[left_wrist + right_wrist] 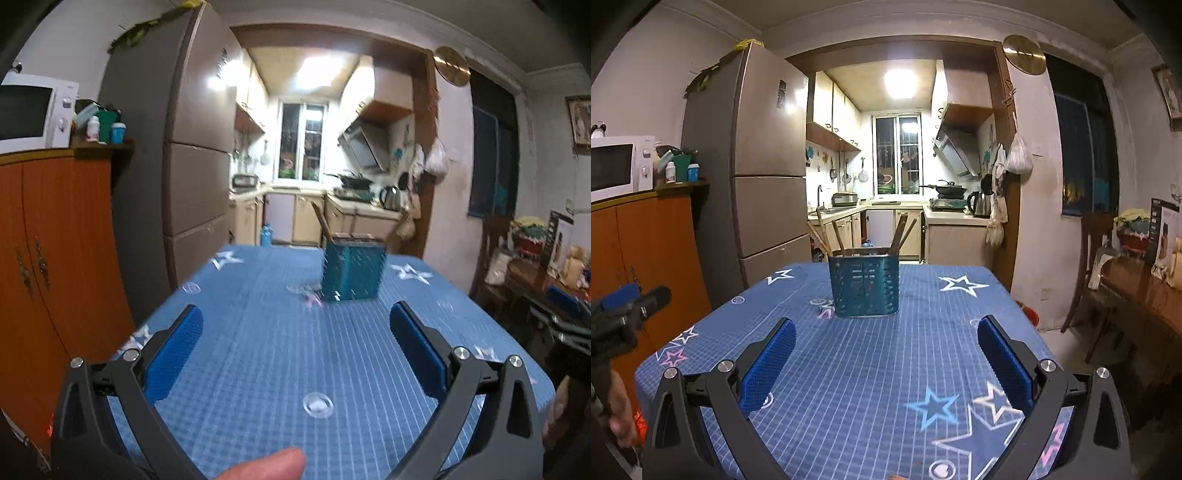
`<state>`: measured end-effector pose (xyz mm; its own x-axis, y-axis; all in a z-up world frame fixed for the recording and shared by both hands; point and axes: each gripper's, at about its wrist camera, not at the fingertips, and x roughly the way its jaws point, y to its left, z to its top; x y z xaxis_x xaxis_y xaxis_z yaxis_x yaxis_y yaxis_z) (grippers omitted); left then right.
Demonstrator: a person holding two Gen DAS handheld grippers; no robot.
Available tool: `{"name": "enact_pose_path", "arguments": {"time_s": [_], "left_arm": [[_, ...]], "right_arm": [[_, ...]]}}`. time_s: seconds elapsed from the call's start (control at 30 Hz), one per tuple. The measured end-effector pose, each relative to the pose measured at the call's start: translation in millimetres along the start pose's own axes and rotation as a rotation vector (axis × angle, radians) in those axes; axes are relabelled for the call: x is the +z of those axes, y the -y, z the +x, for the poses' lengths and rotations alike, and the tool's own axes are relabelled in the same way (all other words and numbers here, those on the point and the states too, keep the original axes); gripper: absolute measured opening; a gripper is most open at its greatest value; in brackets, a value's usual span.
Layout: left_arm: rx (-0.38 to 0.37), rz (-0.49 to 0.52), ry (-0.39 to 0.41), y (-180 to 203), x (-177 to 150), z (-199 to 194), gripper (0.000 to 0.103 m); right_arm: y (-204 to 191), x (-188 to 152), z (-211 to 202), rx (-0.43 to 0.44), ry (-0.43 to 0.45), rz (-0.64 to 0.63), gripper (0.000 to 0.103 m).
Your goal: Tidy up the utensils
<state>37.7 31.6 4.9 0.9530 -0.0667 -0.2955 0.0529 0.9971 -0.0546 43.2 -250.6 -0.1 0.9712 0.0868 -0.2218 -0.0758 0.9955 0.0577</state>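
Utensil holder (863,286) upright mid-table, chopsticks (898,234) inside. Left gripper (295,349) and right gripper (886,356) both spread wide, empty. Approach level, avoid tipping.

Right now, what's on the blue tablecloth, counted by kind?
Teal utensil holder: 1
Wooden utensils standing in it: 5 visible; some may be hidden
Loose utensils on the tablecloth: 0
Total: 6

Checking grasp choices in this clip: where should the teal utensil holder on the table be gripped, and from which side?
Probably across the teal utensil holder at mid-height, flat perforated side walls between the pads, coming level from the near side as the open right gripper already faces it. It stands upright on the tablecloth, and the chopsticks leaning out of the top block a grasp from above.
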Motion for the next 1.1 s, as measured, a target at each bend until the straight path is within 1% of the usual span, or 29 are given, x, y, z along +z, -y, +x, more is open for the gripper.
{"name": "enact_pose_path", "arguments": {"time_s": [0.1, 0.2, 0.27, 0.5, 0.6, 0.83, 1.1], "left_arm": [[0.005, 0.041, 0.002, 14, -17, -8, 0.098], [-0.022, 0.05, -0.001, 21, -28, -16, 0.098], [-0.025, 0.054, 0.007, 25, -32, -21, 0.098], [-0.024, 0.065, 0.059, 33, -31, -40, 0.098], [-0.023, 0.066, 0.068, 37, -33, -43, 0.098], [-0.01, 0.084, 0.103, 45, -37, -53, 0.098], [0.014, 0.103, 0.119, 50, -40, -62, 0.098]], "right_arm": [[-2, -14, -14, -0.007, 0.036, 0.002, 0.098], [-3, -24, -26, -0.017, 0.061, 0.009, 0.098], [-2, -29, -33, -0.022, 0.074, 0.023, 0.098], [4, -36, -51, -0.047, 0.109, 0.046, 0.098], [5, -40, -57, -0.05, 0.112, 0.05, 0.098], [6, -44, -68, -0.036, 0.133, 0.059, 0.098], [4, -51, -78, -0.016, 0.145, 0.067, 0.098]]}}
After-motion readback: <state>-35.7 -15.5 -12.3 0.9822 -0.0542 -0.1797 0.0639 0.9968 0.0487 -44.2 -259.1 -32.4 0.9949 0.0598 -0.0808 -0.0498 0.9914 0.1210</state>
